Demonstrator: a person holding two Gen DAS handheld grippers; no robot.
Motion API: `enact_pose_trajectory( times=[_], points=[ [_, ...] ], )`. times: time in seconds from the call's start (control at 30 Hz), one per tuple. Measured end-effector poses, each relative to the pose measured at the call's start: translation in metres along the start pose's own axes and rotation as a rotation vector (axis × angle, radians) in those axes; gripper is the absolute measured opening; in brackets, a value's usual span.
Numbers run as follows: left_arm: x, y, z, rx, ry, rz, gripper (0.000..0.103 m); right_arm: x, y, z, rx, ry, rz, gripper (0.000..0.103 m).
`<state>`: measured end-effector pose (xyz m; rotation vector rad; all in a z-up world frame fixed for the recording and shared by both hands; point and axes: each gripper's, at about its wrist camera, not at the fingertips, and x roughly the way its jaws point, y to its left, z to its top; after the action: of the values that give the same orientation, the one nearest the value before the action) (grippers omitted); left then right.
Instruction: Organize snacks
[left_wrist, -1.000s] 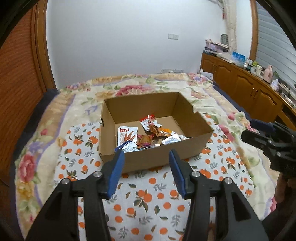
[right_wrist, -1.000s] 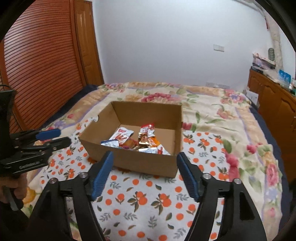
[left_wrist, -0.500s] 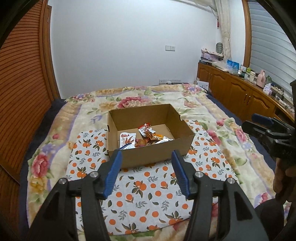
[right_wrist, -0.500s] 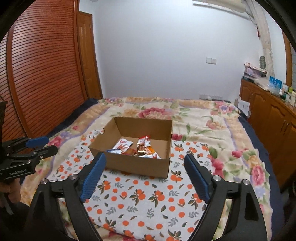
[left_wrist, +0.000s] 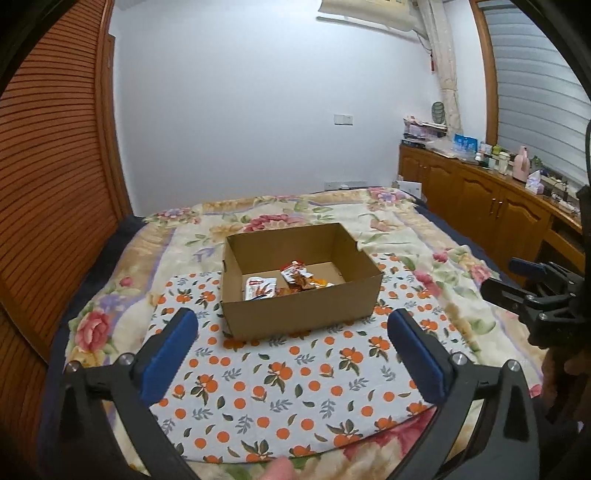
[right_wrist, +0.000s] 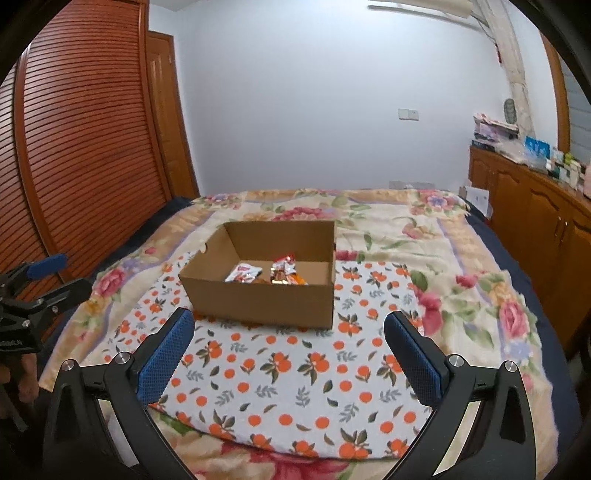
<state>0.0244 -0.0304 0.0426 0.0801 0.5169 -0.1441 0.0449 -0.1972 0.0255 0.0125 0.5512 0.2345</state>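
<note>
An open cardboard box (left_wrist: 303, 306) stands on an orange-print cloth (left_wrist: 288, 384) on the bed. Several snack packets (left_wrist: 286, 284) lie inside it. The box also shows in the right wrist view (right_wrist: 258, 299), with the packets (right_wrist: 267, 275) on its floor. My left gripper (left_wrist: 291, 325) is open and empty, well back from the box's near wall. My right gripper (right_wrist: 290, 325) is open and empty, also back from the box. The right gripper appears at the right edge of the left wrist view (left_wrist: 535, 291); the left gripper appears at the left edge of the right wrist view (right_wrist: 33, 284).
The bed has a floral blanket (right_wrist: 461, 280). A slatted wooden wardrobe (right_wrist: 81, 147) stands along the left. Wooden cabinets (left_wrist: 491, 214) with clutter on top run along the right. A white wall is behind.
Both grippers have drawn back and up from the box, so the box looks smaller and farther. The left gripper's jaws have opened wider.
</note>
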Motion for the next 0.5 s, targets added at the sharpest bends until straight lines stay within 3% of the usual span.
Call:
enact_pose_trajectory(
  times=[0.5],
  points=[
    [-0.010, -0.008, -0.032, 0.009, -0.038, 0.026, 0.103, -0.009, -0.006, -0.048, 0.016, -0.015, -0.007, 0.103]
  ],
)
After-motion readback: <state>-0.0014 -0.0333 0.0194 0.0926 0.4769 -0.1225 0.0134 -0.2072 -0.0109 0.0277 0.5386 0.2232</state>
